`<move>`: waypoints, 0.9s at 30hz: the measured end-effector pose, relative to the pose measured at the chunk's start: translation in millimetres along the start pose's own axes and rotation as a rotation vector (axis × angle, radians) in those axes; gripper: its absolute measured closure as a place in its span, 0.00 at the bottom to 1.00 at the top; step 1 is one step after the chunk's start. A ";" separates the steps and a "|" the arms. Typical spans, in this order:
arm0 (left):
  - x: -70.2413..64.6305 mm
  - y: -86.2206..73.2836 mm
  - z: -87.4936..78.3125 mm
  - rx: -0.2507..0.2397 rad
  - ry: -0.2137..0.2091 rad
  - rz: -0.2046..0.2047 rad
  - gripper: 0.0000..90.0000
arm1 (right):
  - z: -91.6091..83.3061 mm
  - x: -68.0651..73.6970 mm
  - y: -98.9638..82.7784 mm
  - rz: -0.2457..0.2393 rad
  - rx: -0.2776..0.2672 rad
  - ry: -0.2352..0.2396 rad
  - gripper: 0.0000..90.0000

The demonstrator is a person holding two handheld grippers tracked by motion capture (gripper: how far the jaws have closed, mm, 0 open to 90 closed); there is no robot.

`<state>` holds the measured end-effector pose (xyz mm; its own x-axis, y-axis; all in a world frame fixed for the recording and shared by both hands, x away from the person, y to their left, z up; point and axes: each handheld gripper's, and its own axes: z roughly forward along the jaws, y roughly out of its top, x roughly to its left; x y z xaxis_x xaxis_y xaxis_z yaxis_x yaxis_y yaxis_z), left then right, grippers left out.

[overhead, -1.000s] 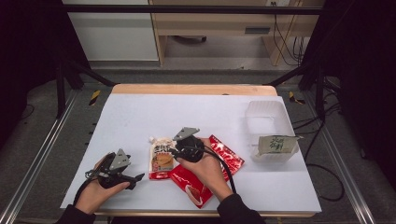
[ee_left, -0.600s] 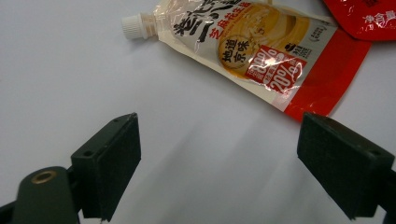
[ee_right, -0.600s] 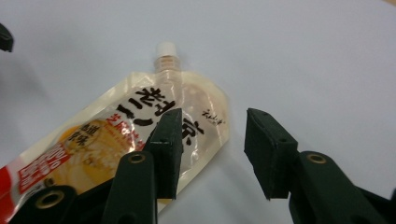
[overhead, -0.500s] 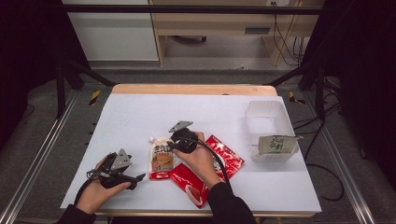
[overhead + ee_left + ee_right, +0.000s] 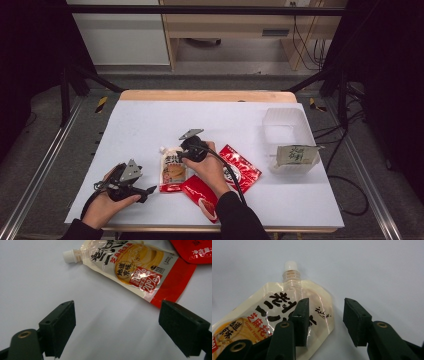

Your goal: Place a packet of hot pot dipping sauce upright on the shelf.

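Meanwhile the right gripper (image 5: pixel 325 323) hovers open over the spouted sauce pouch's (image 5: pixel 269 320) edge, gripping nothing; the left gripper (image 5: pixel 117 327) rests open above the bench (image 5: pixel 150 125).

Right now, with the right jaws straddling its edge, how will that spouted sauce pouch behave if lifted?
The spouted sauce pouch looks like soft glossy film lying flat, so it will probably sag rather than stay stiff. Its shiny surface may slip between the right gripper's open jaws. The white cap looks rigid, likely a firmer hold.
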<state>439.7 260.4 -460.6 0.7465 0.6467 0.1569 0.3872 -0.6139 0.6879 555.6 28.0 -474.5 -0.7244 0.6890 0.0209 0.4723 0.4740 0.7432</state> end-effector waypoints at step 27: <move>-0.2 0.1 -0.2 0.000 0.000 0.003 0.16 | -8.6 13.1 3.4 -0.090 0.012 0.019 0.99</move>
<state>439.5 260.3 -460.4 0.7474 0.6451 0.1591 0.3852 -0.6158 0.6873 543.4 34.0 -466.0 -0.7738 0.6326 -0.0328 0.4103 0.5400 0.7349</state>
